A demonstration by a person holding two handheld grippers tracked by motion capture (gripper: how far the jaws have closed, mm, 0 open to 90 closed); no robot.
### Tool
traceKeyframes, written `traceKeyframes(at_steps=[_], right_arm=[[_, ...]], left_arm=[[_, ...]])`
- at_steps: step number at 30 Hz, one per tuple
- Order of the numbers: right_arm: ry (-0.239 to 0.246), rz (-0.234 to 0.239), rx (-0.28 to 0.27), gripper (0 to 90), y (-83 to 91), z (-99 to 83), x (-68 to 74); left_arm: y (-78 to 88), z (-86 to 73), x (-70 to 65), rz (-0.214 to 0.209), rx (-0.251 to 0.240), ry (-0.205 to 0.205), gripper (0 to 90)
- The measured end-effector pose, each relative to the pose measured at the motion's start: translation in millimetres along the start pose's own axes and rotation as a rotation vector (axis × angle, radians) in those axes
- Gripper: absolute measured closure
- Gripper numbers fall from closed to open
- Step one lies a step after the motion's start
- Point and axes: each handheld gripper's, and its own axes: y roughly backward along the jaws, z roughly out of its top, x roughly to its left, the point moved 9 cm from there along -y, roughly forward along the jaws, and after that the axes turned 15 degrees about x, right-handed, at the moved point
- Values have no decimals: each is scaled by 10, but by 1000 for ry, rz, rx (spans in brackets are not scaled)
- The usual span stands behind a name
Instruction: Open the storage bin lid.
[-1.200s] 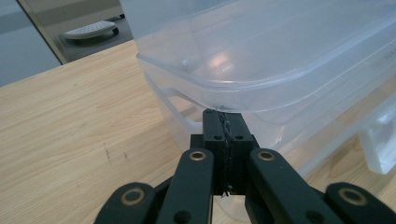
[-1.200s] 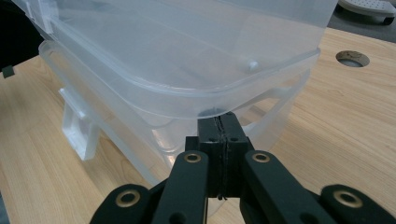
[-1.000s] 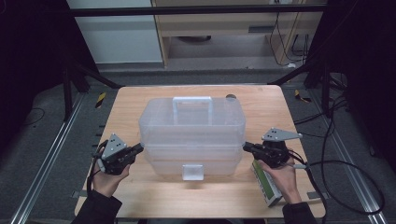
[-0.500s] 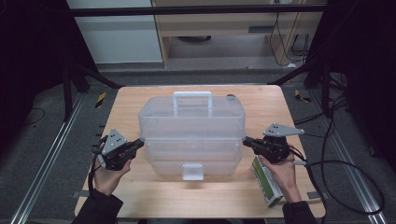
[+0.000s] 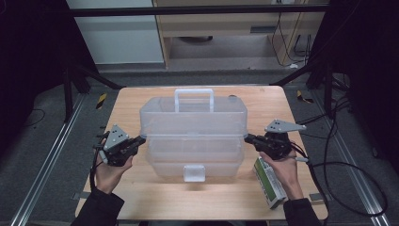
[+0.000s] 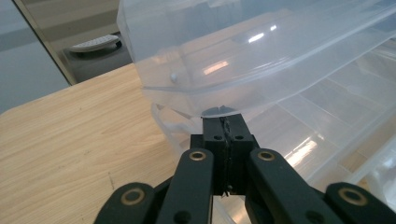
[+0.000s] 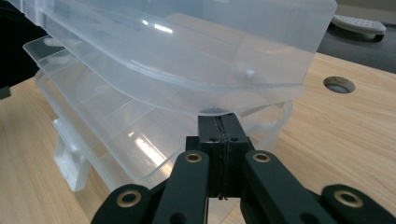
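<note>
Underneath the clear plastic box's [image 5: 193, 136] curved lid [image 5: 193, 110], both black tools, left [image 5: 139, 140] and right [image 5: 248, 138], press fully closed, empty.

The light wooden table [image 5: 263, 101] is brightly lit from above, while the floor around it is very dark. White glare streaks shine on the clear plastic box [image 6: 261, 56]. The near black jaws look a bit blurry, maybe out of focus.
</note>
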Motion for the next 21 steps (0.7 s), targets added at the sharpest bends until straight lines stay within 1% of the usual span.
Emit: traceKeyframes(at_steps=[7,9,17,21], right_arm=[[3,-2,-12,900,17,60,-21],[3,-1,-19,900,15,72,-30],[2,-3,-25,900,19,100,-45],[2,-3,-38,900,23,115,-56]], left_arm=[[-1,61,16,3,-8,-2,891],[0,83,22,0,-15,8,892],[-14,114,35,-2,-21,9,891],[-31,139,41,3,-28,8,891]])
